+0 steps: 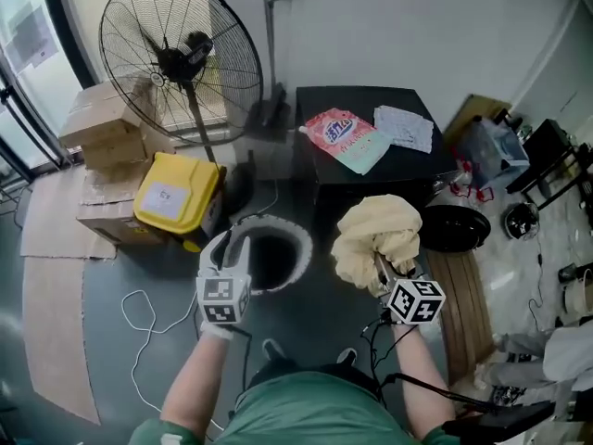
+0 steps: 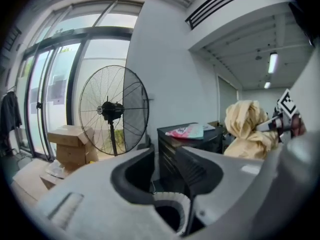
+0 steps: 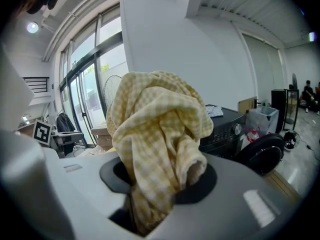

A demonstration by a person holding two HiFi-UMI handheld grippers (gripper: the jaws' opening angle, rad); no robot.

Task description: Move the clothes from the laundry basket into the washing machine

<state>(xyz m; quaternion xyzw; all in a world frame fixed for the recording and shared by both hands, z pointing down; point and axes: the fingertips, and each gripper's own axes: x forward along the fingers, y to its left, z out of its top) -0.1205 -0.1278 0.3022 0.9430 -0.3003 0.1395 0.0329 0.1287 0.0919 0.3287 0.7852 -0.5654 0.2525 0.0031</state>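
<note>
The checked garment (image 1: 374,233) is pinched by the right gripper (image 1: 381,269); the left gripper (image 1: 233,247) is spread, empty. The pinch should be maintained up to the washing machine (image 1: 419,162).

Pouch (image 1: 345,137) atop washing machine (image 1: 357,100)

- Head view: from above, steeply down on left tongs (image 1: 236,245) and right tongs (image 1: 380,269).
- Tongs views: close, level along their own tongs.
- All see the washing machine (image 1: 324,105).
</note>
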